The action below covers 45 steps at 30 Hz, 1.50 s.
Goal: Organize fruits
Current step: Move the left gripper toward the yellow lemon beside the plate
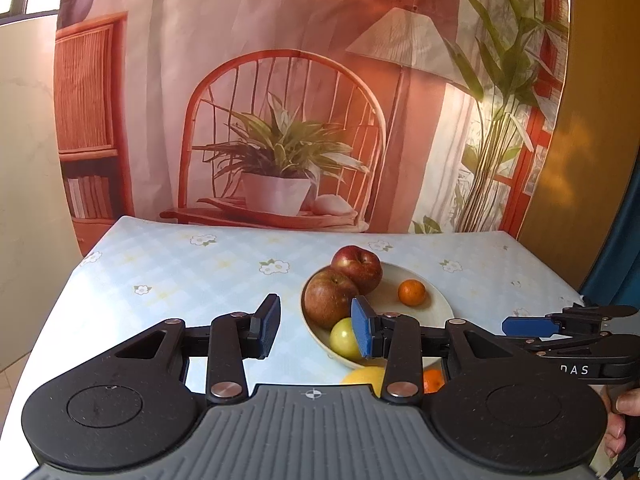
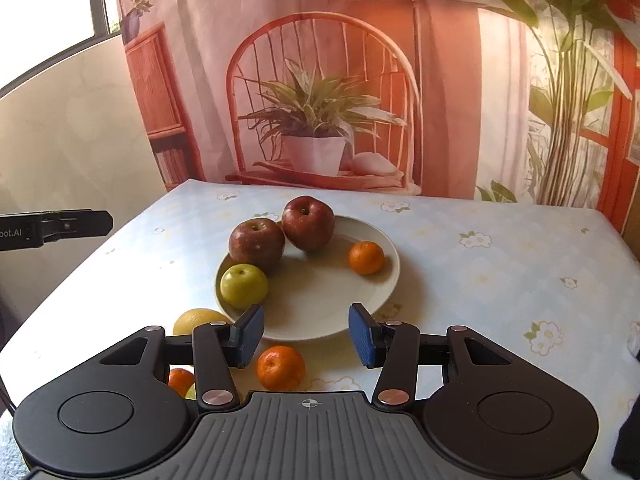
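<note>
Hovering with jaws apart and empty, the right gripper (image 2: 306,334) and left gripper (image 1: 316,326) are facing a plate (image 2: 320,320) holding apples; next, closing on the loose orange (image 2: 280,366) lying on the table (image 2: 480,280)

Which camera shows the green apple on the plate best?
The right wrist view shows it best: the green apple lies whole and unhidden at the plate's left rim. In the left wrist view, a finger of the left gripper partly covers the same apple, so only part of it shows.
</note>
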Available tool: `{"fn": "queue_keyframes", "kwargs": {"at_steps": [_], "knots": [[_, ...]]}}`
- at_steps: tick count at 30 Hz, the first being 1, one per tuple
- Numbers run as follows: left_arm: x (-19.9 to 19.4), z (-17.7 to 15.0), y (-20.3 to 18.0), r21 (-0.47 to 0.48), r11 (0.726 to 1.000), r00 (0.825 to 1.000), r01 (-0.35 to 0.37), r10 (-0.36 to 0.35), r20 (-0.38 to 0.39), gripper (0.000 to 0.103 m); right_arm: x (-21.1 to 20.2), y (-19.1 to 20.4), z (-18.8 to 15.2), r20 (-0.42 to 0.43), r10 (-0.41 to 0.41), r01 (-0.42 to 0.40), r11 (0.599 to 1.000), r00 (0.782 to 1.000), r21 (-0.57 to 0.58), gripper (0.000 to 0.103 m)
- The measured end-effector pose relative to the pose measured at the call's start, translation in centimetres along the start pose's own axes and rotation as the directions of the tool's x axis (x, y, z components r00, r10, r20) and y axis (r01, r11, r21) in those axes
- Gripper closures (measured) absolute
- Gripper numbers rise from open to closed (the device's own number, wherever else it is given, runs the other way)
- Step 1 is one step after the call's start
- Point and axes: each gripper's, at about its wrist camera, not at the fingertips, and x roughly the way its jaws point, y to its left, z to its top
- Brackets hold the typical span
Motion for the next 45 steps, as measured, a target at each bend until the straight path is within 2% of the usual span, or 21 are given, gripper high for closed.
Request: {"fn": "queue_keyframes", "kwargs": {"at_steps": [5, 8, 20, 26, 30, 38, 45], "knots": [[-1.0, -2.1, 0.4, -0.047, 0.999, 0.999, 0.012, -0.014, -0.045, 0.062, -0.8, 1.5, -1.5, -0.039, 0.029, -0.029, 1.0, 0.999, -0.004, 0.059], [-1.3, -3.3, 0.5, -0.044, 0.999, 0.997, 0.018, -0.021, -0.071, 0.062, -1.0, 2.7, -2.2, -0.083, 0.043, -0.045, 0.999, 0.996, -0.019, 0.059], [-2.1, -5.9, 1.6, -0.105, 0.994, 0.99, 0.038, -0.052, -0.131, 0.062, -2.0, 6.4, -3.6, -0.128, 0.074, -0.089, 0.989, 0.989, -0.118, 0.059], [-1.4, -6.9, 1.5, -0.116, 0.991, 0.98, 0.059, -0.079, -0.18, 0.062, -2.1, 7.4, -4.1, -0.157, 0.093, -0.117, 0.981, 0.983, -0.155, 0.062], [-1.1, -7.3, 1.4, -0.126, 0.989, 0.976, 0.077, -0.101, -0.195, 0.062, -2.1, 8.1, -4.1, -0.171, 0.104, -0.135, 0.975, 0.98, -0.177, 0.063], [-1.0, -7.4, 1.4, -0.133, 0.989, 0.975, 0.068, -0.094, -0.203, 0.062, -1.5, 9.2, -4.3, -0.202, 0.119, -0.164, 0.961, 0.972, -0.223, 0.065], [-1.1, -7.2, 1.6, -0.142, 0.988, 0.974, 0.061, -0.089, -0.206, 0.062, -1.5, 9.7, -4.3, -0.199, 0.1, -0.151, 0.953, 0.975, -0.264, 0.066]]}}
